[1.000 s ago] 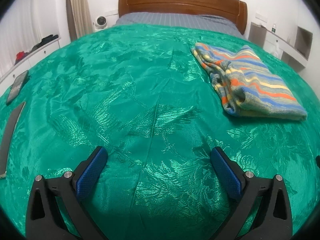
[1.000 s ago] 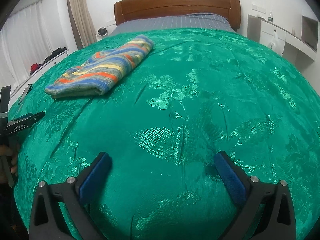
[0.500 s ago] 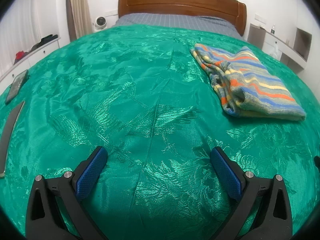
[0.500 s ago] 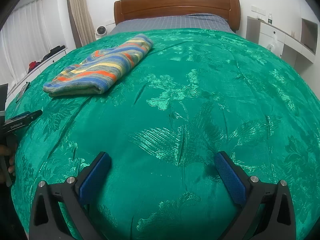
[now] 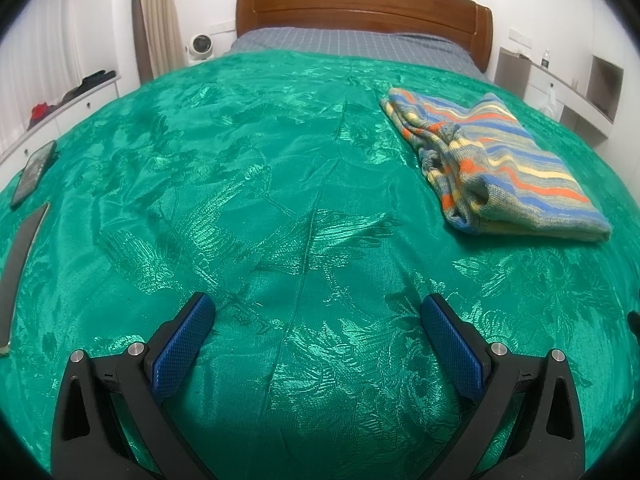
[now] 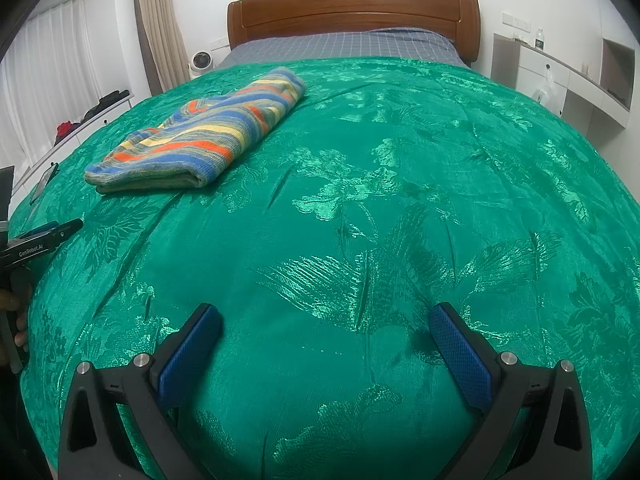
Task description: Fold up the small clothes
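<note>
A wide bed fills both views, covered by a glossy emerald bedspread of satin-like weave with raised leaf and flower patterns and a few long creases. At the far end a grey checked sheet shows below a curved, polished wooden headboard. On the bedspread lies a folded knitted sweater, a soft oblong bundle striped in blue, orange, yellow and grey; it sits on the right side in the left wrist view and far left in the right wrist view, well apart from both tools. The left hand-held gripper hovers near, its black arms spread wide with textured blue pads holding nothing. The right hand-held gripper is likewise wide open and empty above bare cloth. At the left edge lie a flat dark phone and a thin dark strip
</note>
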The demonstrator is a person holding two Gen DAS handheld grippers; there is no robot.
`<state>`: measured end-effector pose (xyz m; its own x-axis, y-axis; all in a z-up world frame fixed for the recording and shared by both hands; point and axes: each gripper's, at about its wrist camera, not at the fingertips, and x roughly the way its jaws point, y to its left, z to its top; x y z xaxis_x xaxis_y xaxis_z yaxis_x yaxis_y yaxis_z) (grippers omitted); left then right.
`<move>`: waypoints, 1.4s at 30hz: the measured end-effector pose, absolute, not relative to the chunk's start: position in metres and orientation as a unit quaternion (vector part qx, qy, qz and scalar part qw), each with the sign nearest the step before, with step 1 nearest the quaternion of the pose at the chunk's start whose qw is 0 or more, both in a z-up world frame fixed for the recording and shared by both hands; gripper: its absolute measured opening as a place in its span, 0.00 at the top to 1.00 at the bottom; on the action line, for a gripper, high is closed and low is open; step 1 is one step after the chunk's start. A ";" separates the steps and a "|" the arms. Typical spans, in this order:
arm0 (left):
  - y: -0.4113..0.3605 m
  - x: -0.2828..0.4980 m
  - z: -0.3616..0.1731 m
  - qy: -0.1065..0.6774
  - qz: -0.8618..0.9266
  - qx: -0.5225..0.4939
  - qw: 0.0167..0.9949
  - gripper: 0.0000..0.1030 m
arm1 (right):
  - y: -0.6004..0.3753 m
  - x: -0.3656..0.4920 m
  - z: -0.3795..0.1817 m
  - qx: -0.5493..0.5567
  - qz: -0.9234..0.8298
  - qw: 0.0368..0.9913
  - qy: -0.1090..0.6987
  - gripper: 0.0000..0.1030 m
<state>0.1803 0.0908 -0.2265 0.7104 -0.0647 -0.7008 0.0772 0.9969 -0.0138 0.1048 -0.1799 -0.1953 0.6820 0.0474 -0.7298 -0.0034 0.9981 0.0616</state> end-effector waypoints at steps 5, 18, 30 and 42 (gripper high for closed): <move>0.092 0.180 -0.226 0.378 -0.038 0.008 0.925 0.00 | -0.180 0.105 -0.195 0.027 0.014 0.917 0.399 0.00; 0.103 0.191 -0.214 0.425 -0.077 -0.022 0.902 0.01 | -0.178 0.108 -0.193 0.022 0.014 0.910 0.413 0.00; 0.065 0.315 -0.170 0.456 -0.234 -0.145 0.846 0.01 | -0.184 0.232 -0.104 0.132 0.148 0.895 0.400 0.00; -0.008 0.362 -0.200 0.509 -0.177 -0.041 0.841 0.83 | -0.107 0.347 -0.174 0.097 0.136 0.858 0.485 0.67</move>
